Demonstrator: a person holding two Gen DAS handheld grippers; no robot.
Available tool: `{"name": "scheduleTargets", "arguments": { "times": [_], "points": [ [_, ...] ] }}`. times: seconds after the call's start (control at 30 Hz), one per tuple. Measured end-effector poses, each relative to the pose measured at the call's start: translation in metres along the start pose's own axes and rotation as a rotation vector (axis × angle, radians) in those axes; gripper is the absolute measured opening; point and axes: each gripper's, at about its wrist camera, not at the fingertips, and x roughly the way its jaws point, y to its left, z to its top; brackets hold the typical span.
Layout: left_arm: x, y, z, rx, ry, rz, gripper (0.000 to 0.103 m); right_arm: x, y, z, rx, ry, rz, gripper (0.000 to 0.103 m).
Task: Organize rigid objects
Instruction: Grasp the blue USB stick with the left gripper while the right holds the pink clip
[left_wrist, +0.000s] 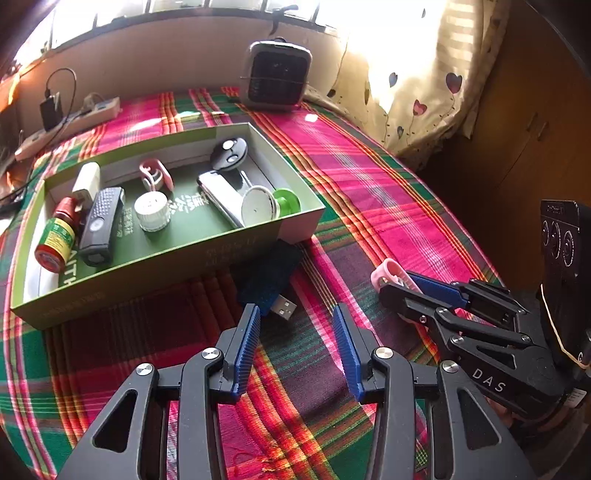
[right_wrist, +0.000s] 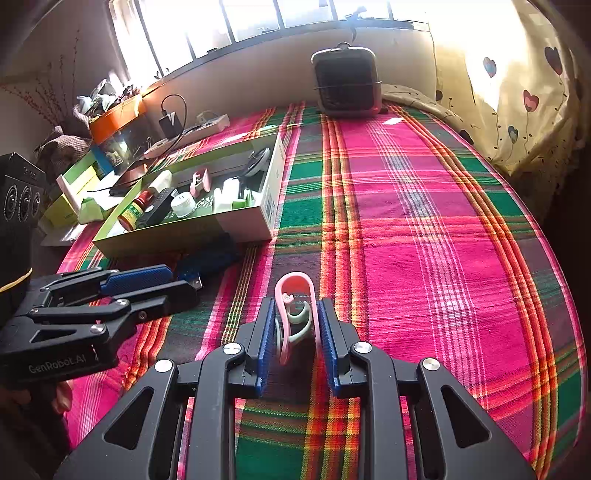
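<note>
Pink clip between the right gripper's pads; left gripper empty and spread wide.

A pink plastic clip (right_wrist: 295, 314) is seated between the blue pads (right_wrist: 266, 343) of the right gripper (right_wrist: 295, 332), whose jaws are narrowed around it; contact is visible on the right pad, while a slight gap appears on the left, so a firm clamp cannot be confirmed. The clip rests on the plaid tablecloth (right_wrist: 424, 240). The left gripper (left_wrist: 297, 354) is held with jaws wide apart and nothing between them, just short of a blue USB device (left_wrist: 269, 280) lying against the front wall of the green cardboard box (left_wrist: 155, 266). Inside the box are arranged a second pink clip (left_wrist: 157, 177), a white cap (left_wrist: 152, 212), a black remote (left_wrist: 101, 225), a red-capped bottle (left_wrist: 57, 240), a key fob (left_wrist: 229, 152) and a green spool (left_wrist: 286, 201). A small heater (left_wrist: 277, 75) stands at the far table edge.
</note>
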Motion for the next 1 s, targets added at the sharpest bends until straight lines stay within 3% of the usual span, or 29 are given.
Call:
{"name": "scheduleTargets", "arguments": {
  "times": [0.27, 0.5, 1.0],
  "points": [
    [0.009, 0.005, 0.015, 0.064, -0.017, 0.121, 0.04, -0.001, -0.001, 0.0, 0.005, -0.003, -0.01, 0.025],
    [0.021, -0.007, 0.019, 0.141, 0.005, 0.115, 0.04, 0.0, -0.002, 0.0, 0.003, 0.001, -0.008, 0.025],
    [0.036, -0.011, 0.021, 0.153, 0.022, 0.124, 0.04, 0.001, -0.004, 0.001, 0.009, 0.002, -0.001, 0.025]
  ]
}}
